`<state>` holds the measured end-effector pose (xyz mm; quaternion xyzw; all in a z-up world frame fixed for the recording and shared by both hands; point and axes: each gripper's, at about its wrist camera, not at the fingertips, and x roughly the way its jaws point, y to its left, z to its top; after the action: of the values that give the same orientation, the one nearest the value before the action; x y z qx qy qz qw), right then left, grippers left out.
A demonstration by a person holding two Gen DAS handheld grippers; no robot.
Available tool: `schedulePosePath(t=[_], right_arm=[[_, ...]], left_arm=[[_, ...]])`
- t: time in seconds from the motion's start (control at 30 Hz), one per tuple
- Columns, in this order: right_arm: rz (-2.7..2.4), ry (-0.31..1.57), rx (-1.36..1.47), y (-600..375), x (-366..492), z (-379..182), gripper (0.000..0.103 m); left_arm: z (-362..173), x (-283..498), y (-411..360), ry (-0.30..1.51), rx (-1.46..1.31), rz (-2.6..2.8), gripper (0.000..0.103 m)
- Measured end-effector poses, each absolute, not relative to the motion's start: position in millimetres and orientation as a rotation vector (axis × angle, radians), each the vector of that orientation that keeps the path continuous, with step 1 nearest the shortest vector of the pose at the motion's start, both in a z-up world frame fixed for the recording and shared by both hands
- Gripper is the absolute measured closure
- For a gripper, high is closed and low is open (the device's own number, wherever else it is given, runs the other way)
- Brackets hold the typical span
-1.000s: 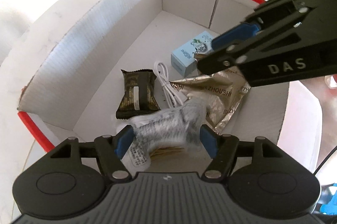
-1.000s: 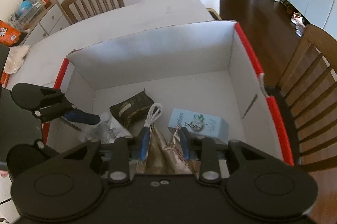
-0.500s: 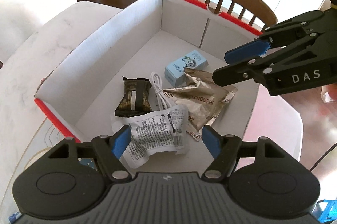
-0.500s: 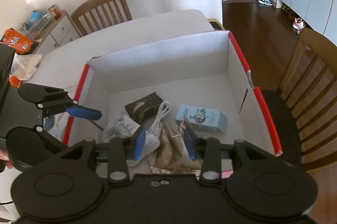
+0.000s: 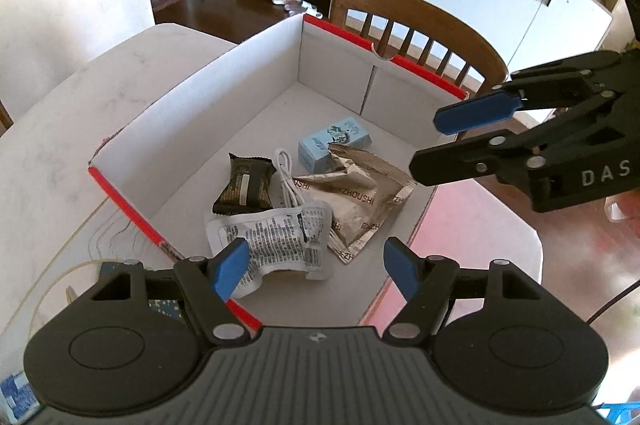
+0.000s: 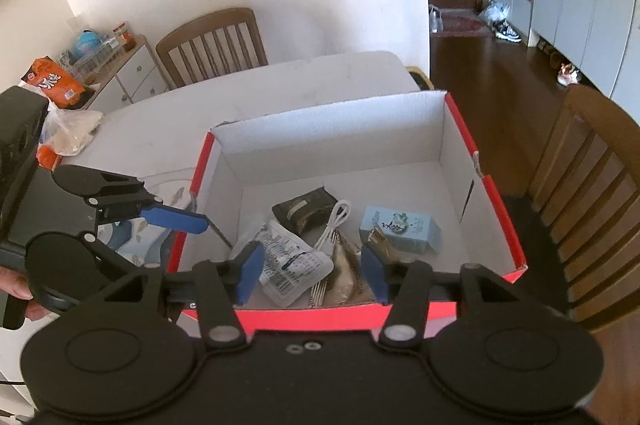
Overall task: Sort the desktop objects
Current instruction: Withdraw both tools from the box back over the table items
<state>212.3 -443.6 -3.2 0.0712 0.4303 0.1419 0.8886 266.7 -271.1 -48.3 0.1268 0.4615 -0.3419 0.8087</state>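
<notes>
Above box (image 5: 224, 93), both grippers' jaws apart.

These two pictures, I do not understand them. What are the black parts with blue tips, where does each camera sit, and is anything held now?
The black parts are two hand-held grippers; a person carries one in each hand. Each picture comes from a camera on one gripper, looking forward along its fingers. The left gripper and the right gripper both have open jaws and hold nothing. Each camera also sees the other gripper from the side. Below them a cardboard box stands on a white table. Inside lie a white packet, a gold pouch, a dark wrapper, a white cable and a small blue box.
</notes>
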Motion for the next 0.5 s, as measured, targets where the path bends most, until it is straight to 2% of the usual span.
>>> schedulePosePath(t=[0.1, 0.27, 0.33, 0.5], right_arm=[[0.291, 0.876, 0.147, -440.8, 204.4, 1.1, 0.041], [0.282, 0.850, 0.157, -435.6, 192.3, 6.3, 0.035], [0.280, 0.839, 0.158, -432.7, 186.7, 8.7, 0.028], [0.276, 0.837, 0.167, -422.9, 177.4, 9.3, 0.023]], left_arm=[[-45.0, 260.1, -264.4, 0.969, 0.243, -0.727, 0.020], [-39.5, 248.2, -253.6, 0.938, 0.205, -0.720, 0.019], [-37.7, 244.7, -248.8, 0.931, 0.186, -0.711, 0.013], [-36.1, 236.2, -238.8, 0.920, 0.163, -0.705, 0.006]])
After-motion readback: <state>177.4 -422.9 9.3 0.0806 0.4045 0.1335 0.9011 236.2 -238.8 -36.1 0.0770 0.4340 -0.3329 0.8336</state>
